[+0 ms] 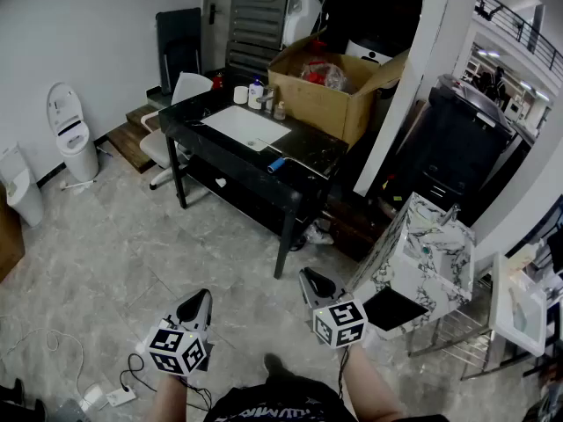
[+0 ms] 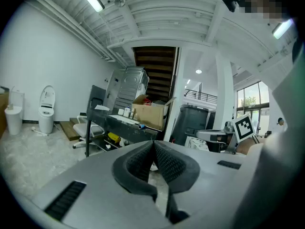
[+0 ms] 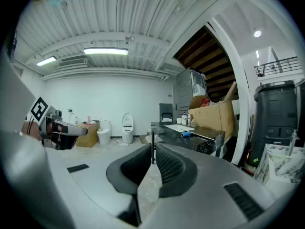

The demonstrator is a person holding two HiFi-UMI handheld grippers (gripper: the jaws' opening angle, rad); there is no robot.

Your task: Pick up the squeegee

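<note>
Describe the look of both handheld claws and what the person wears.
Left claw and right claw: grey shells, black dimpled pads, each carrying a cube of black-and-white square markers. Forearms bare; dark printed top.

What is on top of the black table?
A white basin, small bottles behind it, the blue-handled squeegee near the front edge. The cardboard box hides the far end.

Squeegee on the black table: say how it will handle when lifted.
The squeegee looks slim, a blue grip on a thin bar, so probably light and stiff. The rounded grip may roll if nudged. It lies near the front edge of the table, so a push could tip it off.
</note>
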